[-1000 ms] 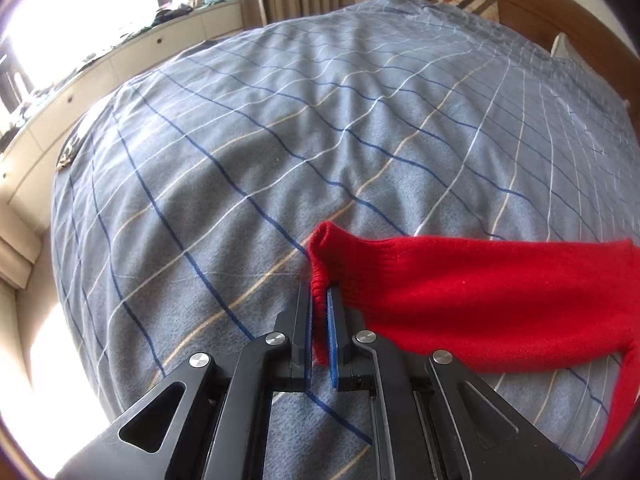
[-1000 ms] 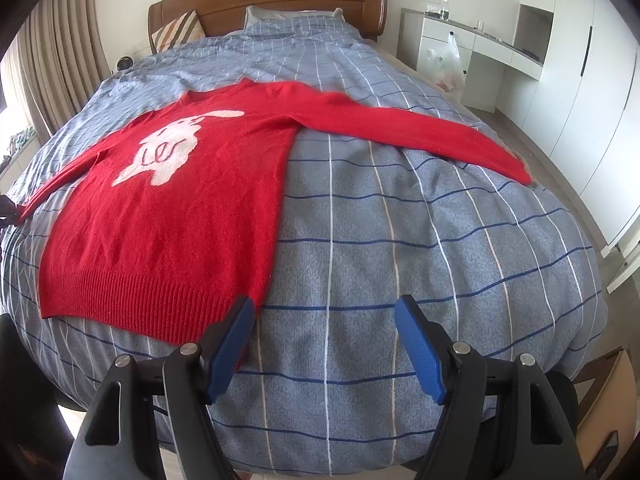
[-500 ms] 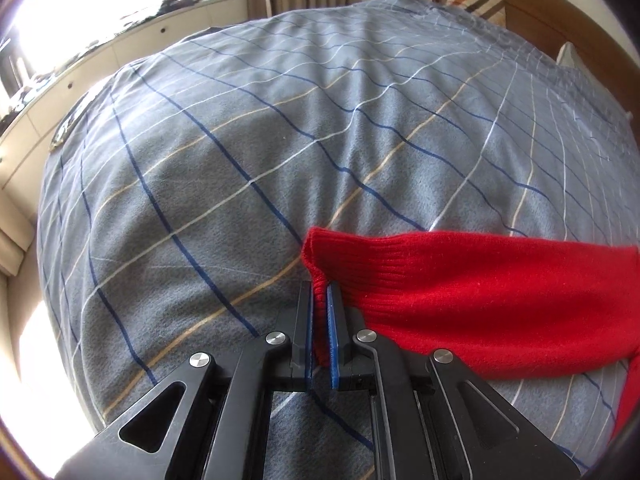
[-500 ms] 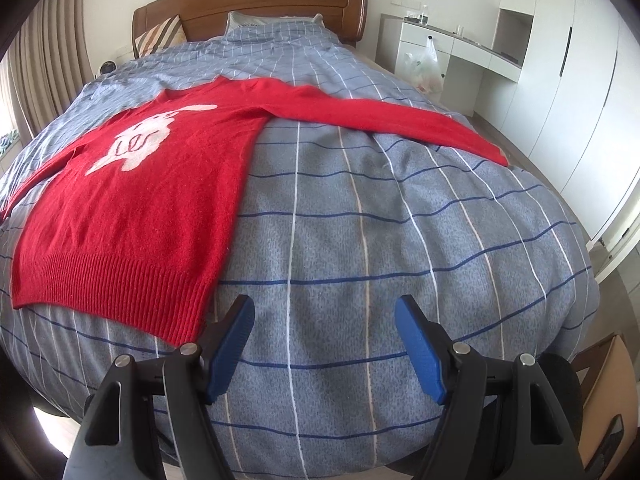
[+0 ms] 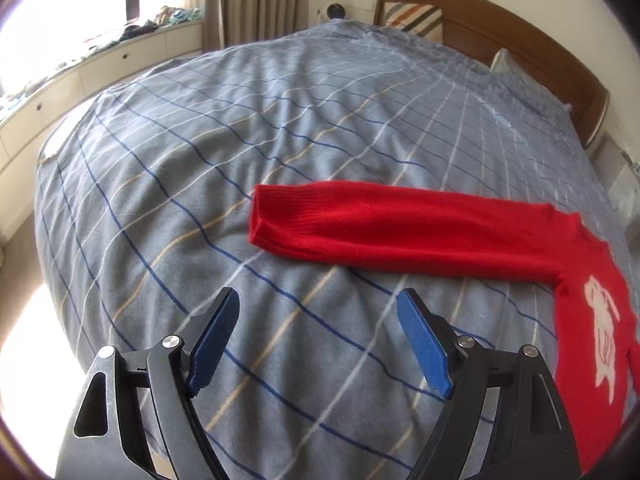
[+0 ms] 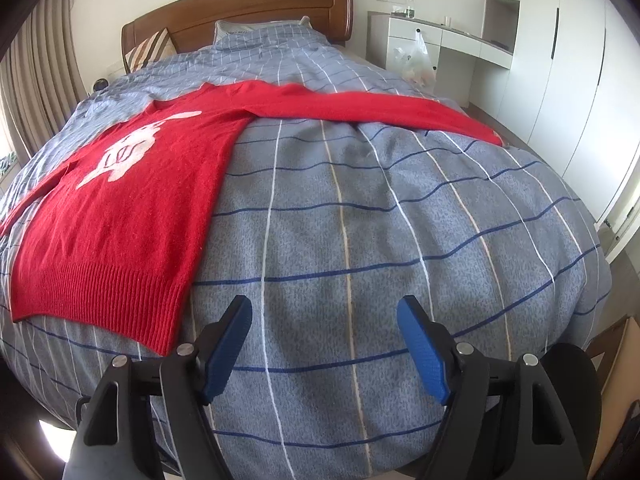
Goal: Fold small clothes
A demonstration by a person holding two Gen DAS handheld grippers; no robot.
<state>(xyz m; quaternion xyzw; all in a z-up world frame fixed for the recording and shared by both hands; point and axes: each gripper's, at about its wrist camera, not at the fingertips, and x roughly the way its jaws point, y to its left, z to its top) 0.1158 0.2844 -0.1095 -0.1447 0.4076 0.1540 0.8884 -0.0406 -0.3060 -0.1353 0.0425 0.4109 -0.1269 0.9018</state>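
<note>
- Blue-grey checked bedspread (image 6: 360, 208) fills both views; wooden headboard (image 6: 240, 4) sits at the top.
- Red sweater (image 6: 132, 200) lies flat at left in the right wrist view, sleeves spread.
- Left gripper (image 5: 318, 316) has just been opening; nothing between its jaws, sleeve cuff (image 5: 276, 220) apart above.
- Right gripper (image 6: 324, 320) is spread wide over bare bedspread, holding nothing.
- White plastic bag (image 6: 416, 60) hangs at upper right, contents unclear.

The left gripper (image 5: 318, 322) tilts downward, its jaws just opened wide, nothing between the blue-padded fingers (image 5: 214, 342). The right gripper (image 6: 324, 326) also tilts downward with its jaws spread apart and empty; its blue fingers (image 6: 422, 350) stand clear on both sides, touching nothing.
</note>
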